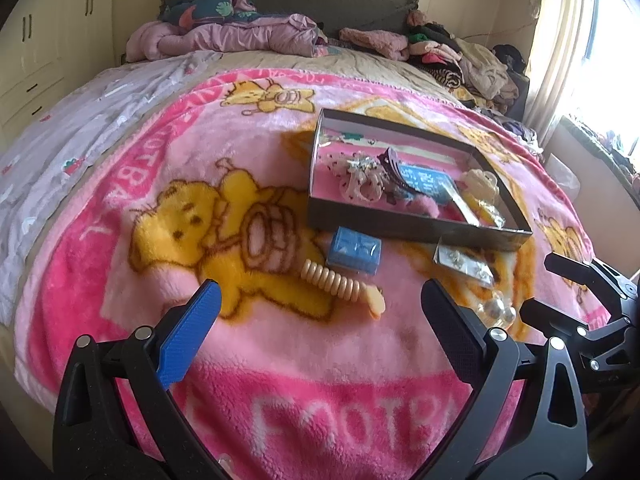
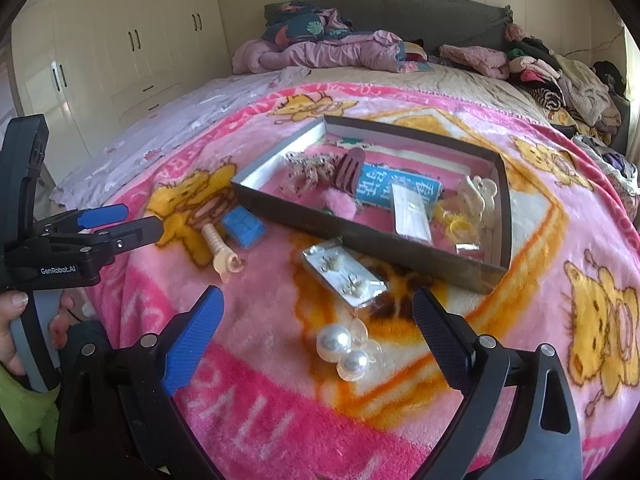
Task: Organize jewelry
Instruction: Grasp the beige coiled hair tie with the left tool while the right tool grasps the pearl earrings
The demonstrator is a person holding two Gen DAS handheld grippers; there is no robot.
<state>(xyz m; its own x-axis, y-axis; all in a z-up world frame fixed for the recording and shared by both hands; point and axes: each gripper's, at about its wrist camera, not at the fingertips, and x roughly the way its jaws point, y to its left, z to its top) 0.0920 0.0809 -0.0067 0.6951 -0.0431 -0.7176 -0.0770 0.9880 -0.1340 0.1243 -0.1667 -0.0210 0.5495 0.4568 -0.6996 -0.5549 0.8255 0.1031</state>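
A shallow dark box (image 1: pixel 400 226) (image 2: pixel 360 240) lies on the pink blanket and holds hair clips, a blue packet and small bags. In front of it lie a blue little box (image 1: pixel 354 252) (image 2: pixel 244 230), a cream spiral hair tie (image 1: pixel 340 284) (image 2: pixel 218 250), a clear earring packet (image 1: pixel 464 262) (image 2: pixel 344 276) and a pearl clip (image 2: pixel 346 348) (image 1: pixel 496 310). My left gripper (image 1: pixel 320 300) is open above the blanket, just short of the hair tie. My right gripper (image 2: pixel 316 308) is open with the pearl clip between its fingers' line, not touching.
The pink bear blanket (image 1: pixel 280 400) covers the bed. Bedding (image 1: pixel 224 36) and clothes (image 2: pixel 560 76) are piled at the far end. Cream wardrobes (image 2: pixel 132 48) stand to the left, and a curtained window (image 1: pixel 568 40) to the right. A hand holds the left gripper (image 2: pixel 120 222).
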